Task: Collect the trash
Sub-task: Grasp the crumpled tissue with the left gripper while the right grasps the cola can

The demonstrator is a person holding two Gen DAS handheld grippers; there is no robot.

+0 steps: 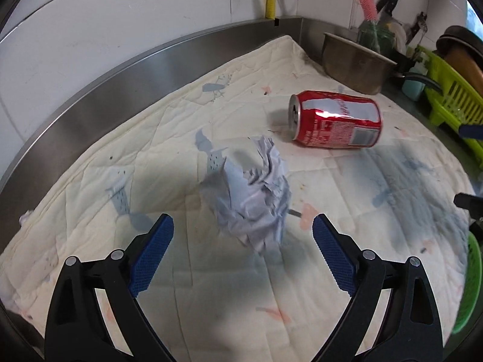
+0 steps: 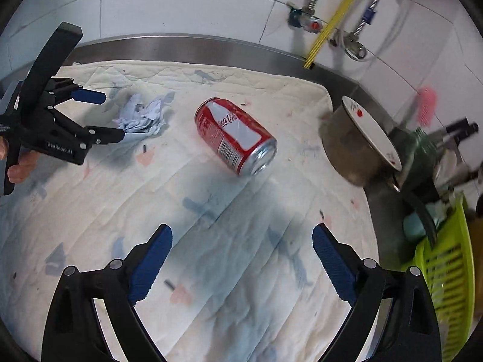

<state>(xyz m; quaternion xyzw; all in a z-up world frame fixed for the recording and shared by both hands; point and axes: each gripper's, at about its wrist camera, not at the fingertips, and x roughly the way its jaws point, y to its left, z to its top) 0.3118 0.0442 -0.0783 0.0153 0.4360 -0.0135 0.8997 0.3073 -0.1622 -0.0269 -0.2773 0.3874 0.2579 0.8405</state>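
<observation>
A red Coca-Cola can (image 2: 235, 140) lies on its side near the middle of the right wrist frame, the white script readable along its flank and a barcode panel near its open silver end; the small print beside it is too fine to read. In the left wrist frame the same can sits upper right of centre, glare washing out most of the logo.

The crumpled pale-blue paper wad (image 1: 252, 194) rests on the stained quilted cloth (image 1: 90, 199), centre frame, just beyond the left gripper (image 1: 243, 226), whose blue pads are spread wide on either side without touching it. In the right wrist frame that left gripper shows at the left edge, a maker's mark printed on its black body, only partly legible, with a hand (image 2: 18, 169) cut off by the frame.

The right gripper (image 2: 241, 235) hangs spread wide over bare cloth at the bottom of its frame, nothing between its pads, the can well ahead of it.

At the right, a steel pot (image 2: 353, 147) capped by a white plate (image 2: 374, 132) is blurred, and a green plastic basket (image 2: 446, 274) is cut off by the fisheye rim.
</observation>
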